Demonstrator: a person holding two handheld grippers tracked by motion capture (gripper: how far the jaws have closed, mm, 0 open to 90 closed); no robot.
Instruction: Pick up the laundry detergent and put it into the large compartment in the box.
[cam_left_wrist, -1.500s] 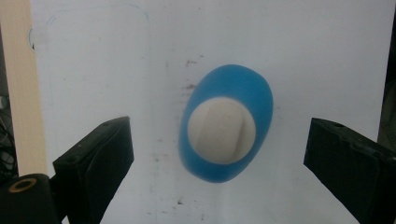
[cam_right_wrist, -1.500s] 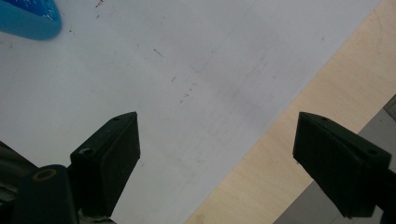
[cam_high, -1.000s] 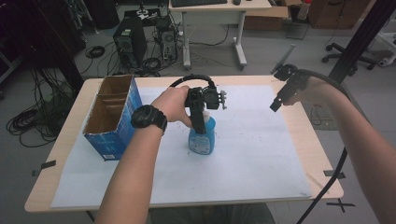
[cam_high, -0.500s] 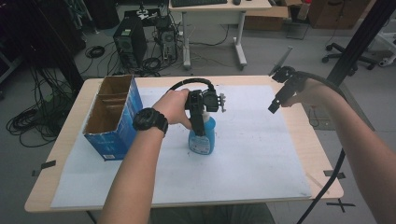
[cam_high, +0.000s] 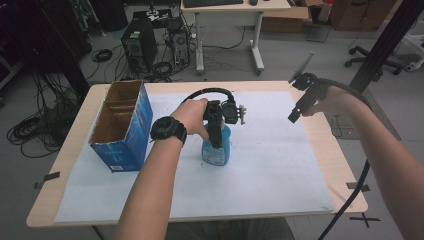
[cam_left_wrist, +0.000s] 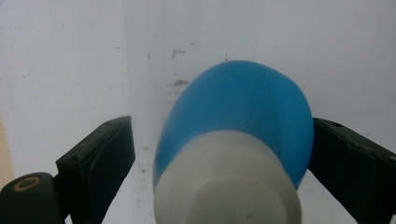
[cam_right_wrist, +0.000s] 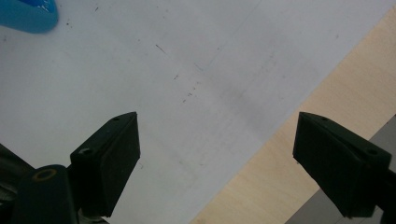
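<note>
A blue bottle (cam_high: 216, 152) with a white cap (cam_left_wrist: 224, 186) stands upright on the white paper sheet (cam_high: 280, 165) at the table's middle. My left gripper (cam_high: 215, 141) points down over it, a jaw on either side of the bottle (cam_left_wrist: 243, 107). Its jaws have just been closing. In the left gripper view (cam_left_wrist: 222, 135) one jaw sits against the bottle's side, while the other still shows a gap. My right gripper (cam_high: 294, 117) hovers open above the sheet's far right part, nothing between its jaws (cam_right_wrist: 217, 135). The bottle's base (cam_right_wrist: 25, 14) shows in that view's corner.
An open-topped blue cardboard box (cam_high: 120, 125) stands at the table's left. The bare wooden table edge (cam_right_wrist: 299, 154) runs beside the sheet on the right. Computers, cables and a desk sit on the floor beyond the table.
</note>
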